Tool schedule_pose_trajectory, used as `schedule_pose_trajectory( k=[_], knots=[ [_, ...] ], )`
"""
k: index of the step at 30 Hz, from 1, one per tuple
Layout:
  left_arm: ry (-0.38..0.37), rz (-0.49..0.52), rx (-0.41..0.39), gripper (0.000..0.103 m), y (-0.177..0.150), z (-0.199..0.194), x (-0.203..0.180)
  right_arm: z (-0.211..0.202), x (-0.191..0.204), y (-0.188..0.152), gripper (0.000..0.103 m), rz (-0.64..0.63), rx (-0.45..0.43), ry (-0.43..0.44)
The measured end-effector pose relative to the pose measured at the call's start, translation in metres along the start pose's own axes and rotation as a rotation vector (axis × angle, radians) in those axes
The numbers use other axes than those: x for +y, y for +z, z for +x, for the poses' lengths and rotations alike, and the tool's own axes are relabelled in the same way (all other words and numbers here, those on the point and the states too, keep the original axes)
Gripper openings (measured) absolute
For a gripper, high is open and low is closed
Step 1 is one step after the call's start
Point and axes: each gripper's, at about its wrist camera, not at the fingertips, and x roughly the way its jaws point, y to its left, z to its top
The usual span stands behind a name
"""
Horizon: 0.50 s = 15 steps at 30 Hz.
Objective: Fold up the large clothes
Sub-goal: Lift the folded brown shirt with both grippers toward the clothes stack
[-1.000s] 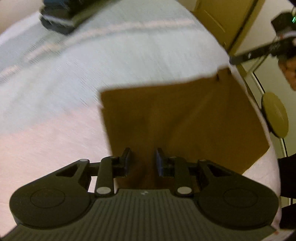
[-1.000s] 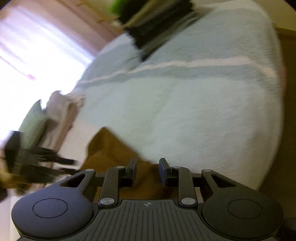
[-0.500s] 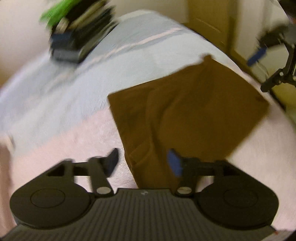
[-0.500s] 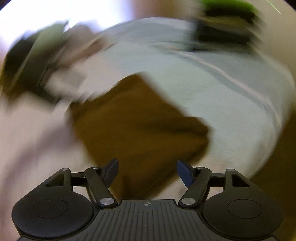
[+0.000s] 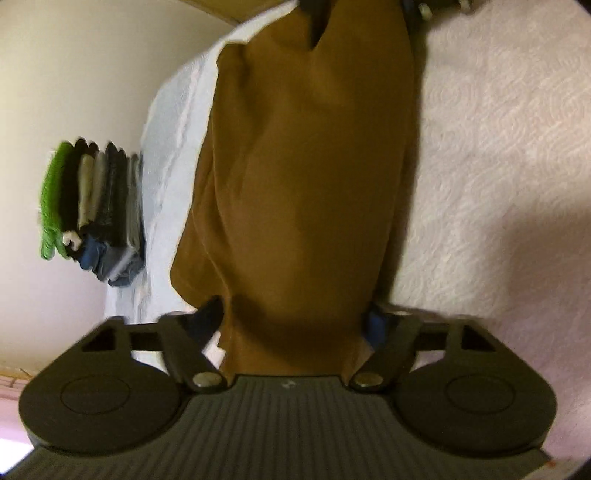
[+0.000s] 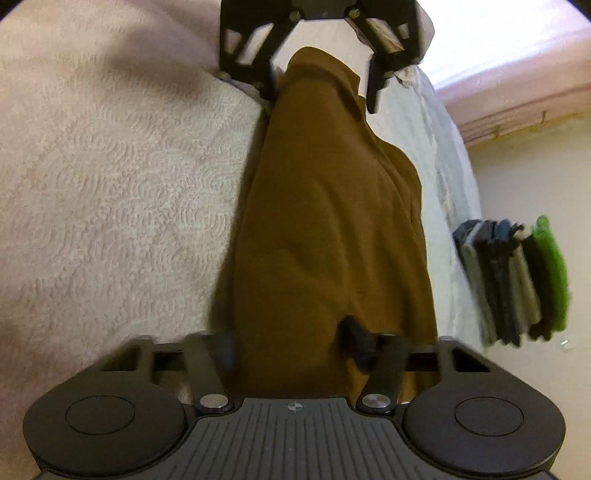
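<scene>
A brown garment point(image 5: 306, 177) lies folded into a long narrow strip on the bed. My left gripper point(image 5: 293, 315) is open, its fingers straddling the strip's near end in the left wrist view. My right gripper point(image 6: 290, 338) is also open and straddles the opposite end of the brown garment point(image 6: 325, 240). Each gripper shows in the other's view: the left gripper point(image 6: 321, 96) stands open around the far end, and the right gripper point(image 5: 365, 14) is cut off at the top edge. Neither pair of fingers is closed on the cloth.
The bed has a pinkish-white quilt point(image 5: 498, 166) on one side of the garment and a pale blue band point(image 5: 170, 129) on the other. A stack of folded clothes point(image 5: 92, 206), green on top, sits on the blue part near the wall; the same stack point(image 6: 517, 280) shows at right.
One second ago both grippers were nearly shut on the garment's edge. They have since opened wide and swung round to face each other over the two ends of the strip.
</scene>
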Motion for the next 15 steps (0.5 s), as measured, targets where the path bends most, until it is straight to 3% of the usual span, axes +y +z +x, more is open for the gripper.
schedule_pose_trajectory(
  k=[3, 5, 7, 12, 15],
  knots=[
    [-0.056, -0.013, 0.010, 0.026, 0.005, -0.009, 0.013, -0.025, -0.034, -0.006, 0.028, 0.075, -0.031, 0.046],
    [-0.085, -0.050, 0.012, 0.023, 0.010, -0.024, 0.032, -0.043, -0.068, -0.005, 0.027, 0.127, -0.038, 0.097],
    [-0.161, -0.158, 0.017, 0.022, 0.017, -0.039, 0.063, -0.063, -0.110, -0.003, 0.026, 0.173, -0.040, 0.174],
    [-0.406, -0.345, 0.037, 0.022, 0.036, -0.083, 0.141, -0.103, -0.220, 0.003, 0.024, 0.311, -0.016, 0.499],
    [-0.487, -0.450, 0.041, 0.021, 0.042, -0.101, 0.179, -0.117, -0.270, 0.001, 0.024, 0.322, -0.019, 0.611]
  ],
)
